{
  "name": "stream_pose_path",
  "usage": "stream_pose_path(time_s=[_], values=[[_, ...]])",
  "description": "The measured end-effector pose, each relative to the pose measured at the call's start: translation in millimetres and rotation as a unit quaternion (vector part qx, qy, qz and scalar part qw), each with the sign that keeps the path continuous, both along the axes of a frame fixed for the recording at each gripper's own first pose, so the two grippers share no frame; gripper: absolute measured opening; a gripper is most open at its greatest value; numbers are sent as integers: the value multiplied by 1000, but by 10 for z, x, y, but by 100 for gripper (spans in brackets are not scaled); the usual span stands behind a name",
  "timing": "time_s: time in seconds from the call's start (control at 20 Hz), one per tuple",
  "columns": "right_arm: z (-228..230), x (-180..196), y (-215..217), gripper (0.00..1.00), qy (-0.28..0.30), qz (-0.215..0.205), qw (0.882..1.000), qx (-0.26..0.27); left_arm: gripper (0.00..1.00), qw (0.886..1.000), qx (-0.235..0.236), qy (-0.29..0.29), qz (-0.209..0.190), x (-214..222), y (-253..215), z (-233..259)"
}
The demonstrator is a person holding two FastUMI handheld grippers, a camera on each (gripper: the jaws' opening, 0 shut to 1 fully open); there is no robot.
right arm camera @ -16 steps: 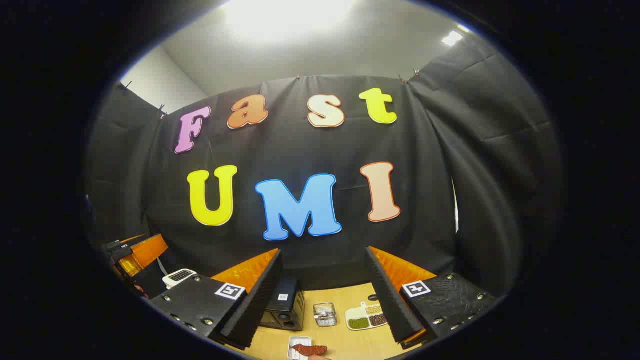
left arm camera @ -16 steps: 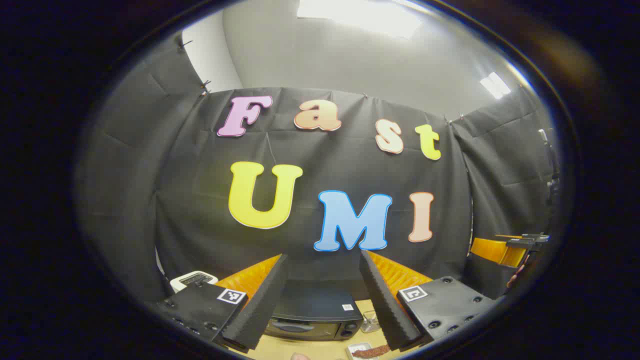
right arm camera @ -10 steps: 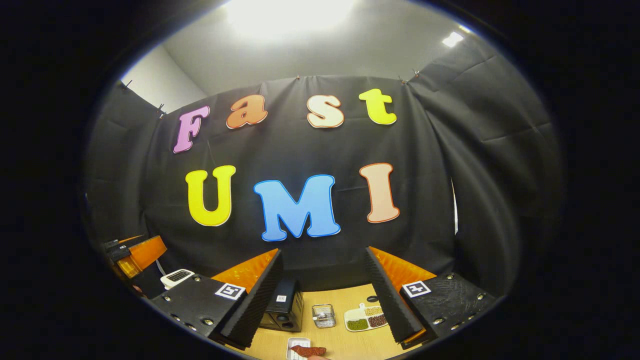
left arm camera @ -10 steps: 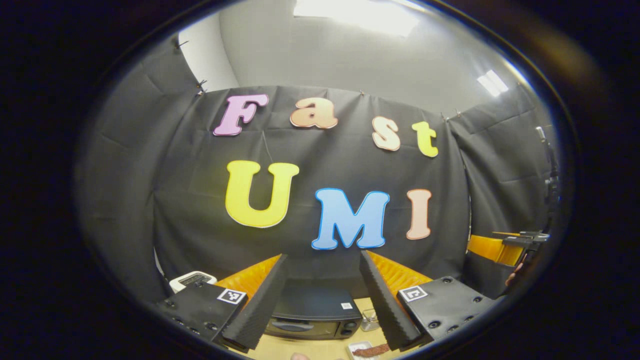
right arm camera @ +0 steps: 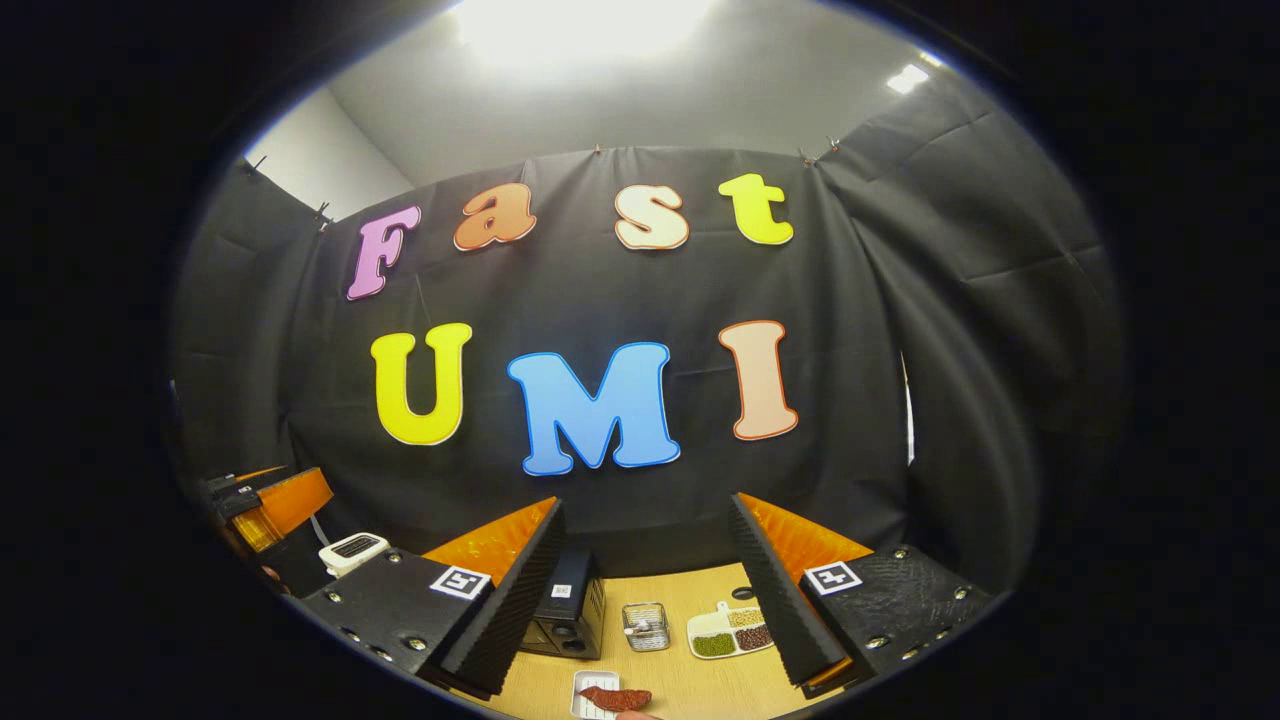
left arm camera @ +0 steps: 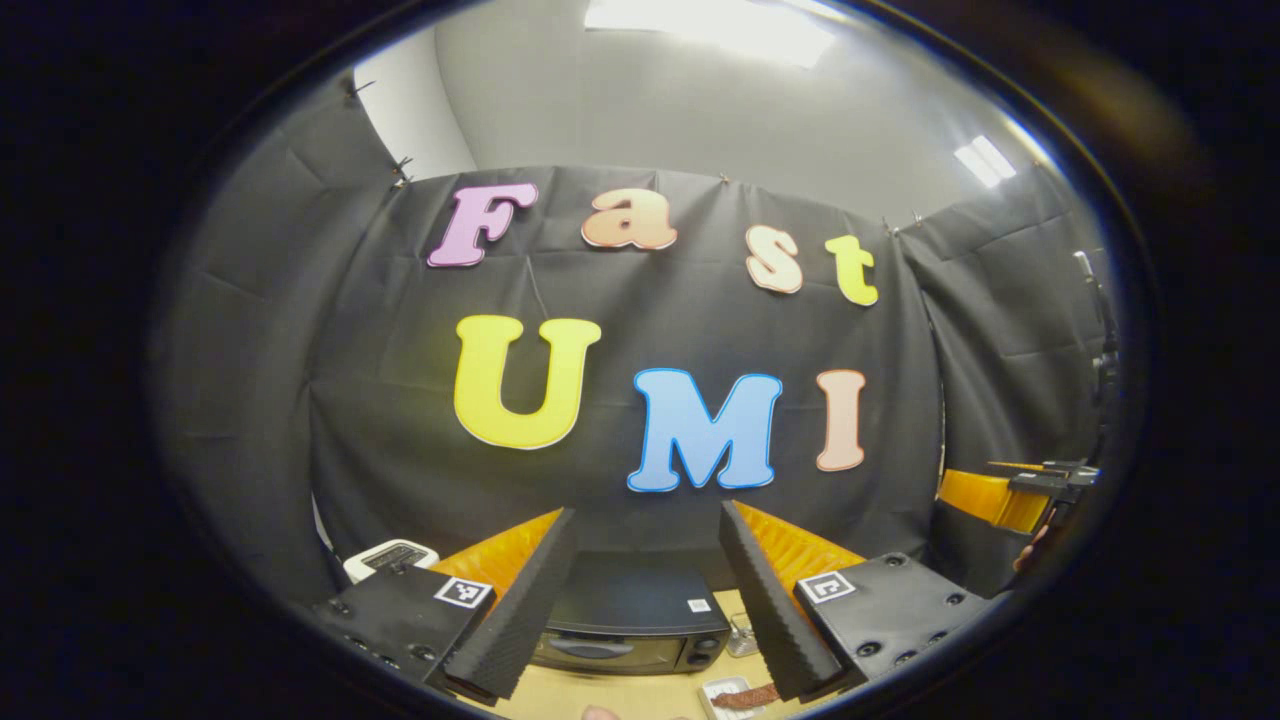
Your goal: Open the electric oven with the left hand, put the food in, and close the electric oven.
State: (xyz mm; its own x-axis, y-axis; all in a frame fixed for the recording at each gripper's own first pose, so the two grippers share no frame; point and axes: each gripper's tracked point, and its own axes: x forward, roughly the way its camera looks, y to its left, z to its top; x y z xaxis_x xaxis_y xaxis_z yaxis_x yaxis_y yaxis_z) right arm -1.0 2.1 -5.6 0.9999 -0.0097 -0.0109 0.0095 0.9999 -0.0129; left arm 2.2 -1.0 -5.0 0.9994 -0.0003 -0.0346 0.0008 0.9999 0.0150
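— Where is the black boxy electric oven?
— Bottom centre, door shut, between the spread fingers of the left gripper.
— The reddish-brown food strip?
— On a white tray at the bottom edge, below the open, empty right gripper.

Left gripper view: taken from above the wooden table, tilted upward at the booth's back wall, so the table is seen only along the bottom edge. The electric oven is faced nearly head-on between the camera's own fingers. Right gripper view: similar height and tilt, set further right; the oven is seen obliquely from its right end. Shared by both views: back wall, oven, a white appliance, and what appears to be a reddish food piece on a small white tray.
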Motion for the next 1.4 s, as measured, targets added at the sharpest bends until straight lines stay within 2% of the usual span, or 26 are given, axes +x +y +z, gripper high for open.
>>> stream_pose_path(time_s=[0.3, 0.6, 0.9, 1.05, 1.1, 1.2, 1.35, 1.4], values=[[4, -34, -7, 98, -2, 2, 1000, -2, 99, 1000, 13, 0, 2, -7, 17, 6], [-160, -25, 9, 98, 14, 3, 1000, 0, 99, 999, 27, 23, 10, -92, 161, -199], [-302, 2, -24, 98, 27, -2, 1000, -5, 99, 996, 23, 90, 1, 209, 313, -942], [-346, 27, -61, 98, 32, -6, 999, -12, 95, 991, 16, 134, -6, 405, 368, -1380], [-364, 33, -73, 98, 34, -7, 999, -14, 99, 989, 14, 149, -7, 476, 383, -1534], [-394, 54, -107, 98, 38, -11, 999, -18, 92, 985, 11, 173, -5, 601, 420, -1808], [-447, 89, -168, 98, 46, -19, 999, -22, 99, 979, 16, 205, -4, 776, 480, -2227], [-470, 88, -195, 98, 49, -22, 998, -24, 99, 976, 19, 217, -3, 831, 495, -2377]])
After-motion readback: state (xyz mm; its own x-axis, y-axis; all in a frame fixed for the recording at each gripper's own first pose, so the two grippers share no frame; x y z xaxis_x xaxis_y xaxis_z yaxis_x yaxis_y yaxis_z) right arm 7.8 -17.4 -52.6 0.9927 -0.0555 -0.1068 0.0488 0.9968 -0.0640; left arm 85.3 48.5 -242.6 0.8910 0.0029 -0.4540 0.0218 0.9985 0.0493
